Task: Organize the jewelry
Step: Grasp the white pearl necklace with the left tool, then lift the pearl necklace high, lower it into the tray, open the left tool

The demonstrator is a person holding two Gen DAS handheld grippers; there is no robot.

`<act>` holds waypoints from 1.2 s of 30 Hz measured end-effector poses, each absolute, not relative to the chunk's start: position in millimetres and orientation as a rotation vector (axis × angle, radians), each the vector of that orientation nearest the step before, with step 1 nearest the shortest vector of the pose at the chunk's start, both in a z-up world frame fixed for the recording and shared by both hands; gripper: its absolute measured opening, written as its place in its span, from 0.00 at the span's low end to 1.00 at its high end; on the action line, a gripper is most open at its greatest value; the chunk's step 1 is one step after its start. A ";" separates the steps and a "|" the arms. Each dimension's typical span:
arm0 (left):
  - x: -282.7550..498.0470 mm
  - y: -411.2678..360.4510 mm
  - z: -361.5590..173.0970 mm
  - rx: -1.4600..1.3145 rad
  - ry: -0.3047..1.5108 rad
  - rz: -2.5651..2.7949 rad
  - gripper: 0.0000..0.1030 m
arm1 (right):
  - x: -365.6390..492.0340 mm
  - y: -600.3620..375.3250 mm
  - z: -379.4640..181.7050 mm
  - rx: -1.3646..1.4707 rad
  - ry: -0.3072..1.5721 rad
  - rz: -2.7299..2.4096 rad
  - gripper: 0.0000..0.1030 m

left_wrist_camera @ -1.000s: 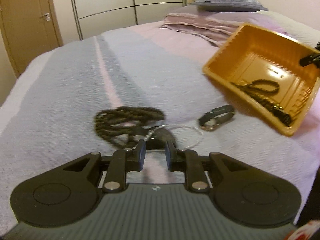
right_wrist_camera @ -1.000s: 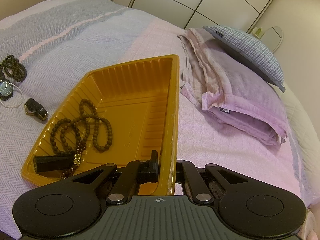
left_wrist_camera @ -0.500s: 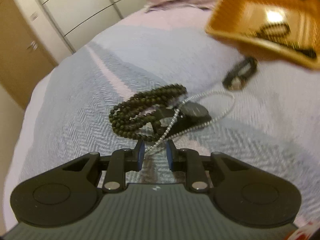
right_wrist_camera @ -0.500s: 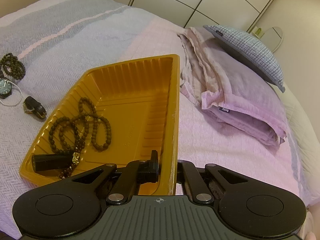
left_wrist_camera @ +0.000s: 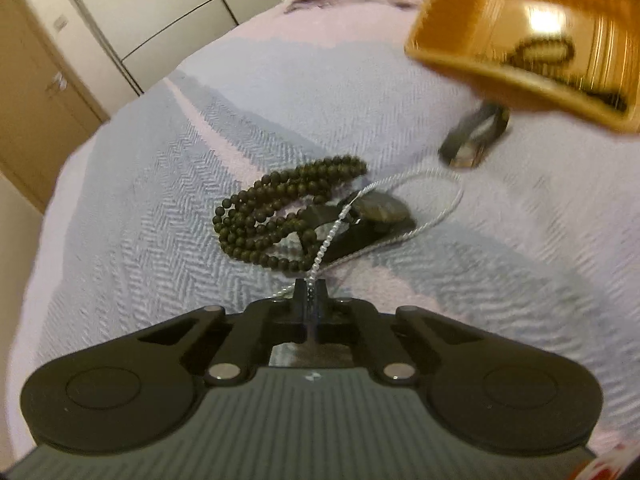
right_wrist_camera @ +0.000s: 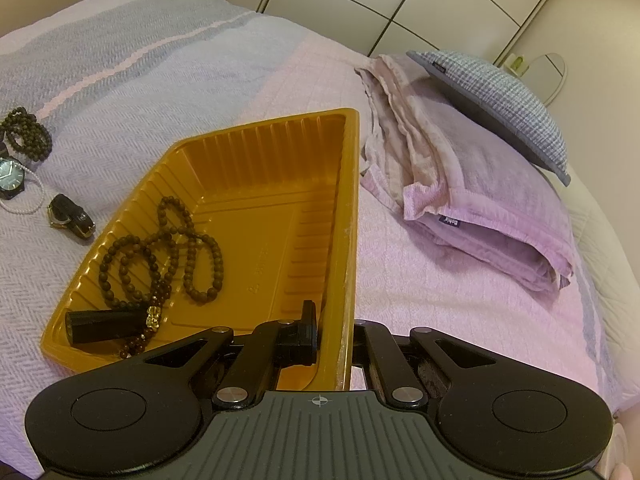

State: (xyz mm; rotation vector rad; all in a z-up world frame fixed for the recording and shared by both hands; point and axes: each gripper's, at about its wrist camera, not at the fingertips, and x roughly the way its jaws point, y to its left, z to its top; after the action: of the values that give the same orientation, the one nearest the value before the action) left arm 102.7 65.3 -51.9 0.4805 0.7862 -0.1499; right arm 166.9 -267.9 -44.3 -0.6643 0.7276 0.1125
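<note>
The left gripper (left_wrist_camera: 311,292) is clenched on the pearl strand (left_wrist_camera: 332,236), pinched right at the fingertips, and the beads are drawn up taut from the pile. A thin strand like this is best taken at one point, so the rest can be trailed free of the black watch (left_wrist_camera: 380,210) and the dark bead necklace (left_wrist_camera: 280,216) it lies across. Its far loop is still draped over the watch on the bedspread (left_wrist_camera: 140,200), so a snag there is the risk to be watched.

Over on the right, the orange tray (right_wrist_camera: 344,208) is gripped by its near wall, the right gripper (right_wrist_camera: 334,328) clamped with one finger inside and one outside. It is tilted, presumably so it can be offered as the drop spot. A brown bead necklace with a black tassel (right_wrist_camera: 160,256) is already lodged in its lower left corner. A small gold-cased watch (right_wrist_camera: 66,216) is left on the bed just beside the tray, as seen from the right wrist.

Against a second ago, the left jaws, then parted around the strand, have been shut on it, and the pile is now seen from higher up. The tray hold is unchanged.
</note>
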 end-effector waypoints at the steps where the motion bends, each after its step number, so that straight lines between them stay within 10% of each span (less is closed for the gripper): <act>1: 99.8 66.2 -47.5 0.456 0.778 -0.152 0.02 | 166.9 -267.7 -44.1 -0.665 0.727 0.113 0.04; 36: 95.6 19.3 100.5 0.179 0.441 -0.300 0.01 | 163.5 -267.6 -41.7 -0.658 0.721 0.118 0.04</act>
State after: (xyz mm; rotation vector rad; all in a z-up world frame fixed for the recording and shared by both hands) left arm 95.6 19.3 100.5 0.1788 0.4414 -0.3003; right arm 163.5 -267.6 -41.7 -0.6584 0.7208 0.1175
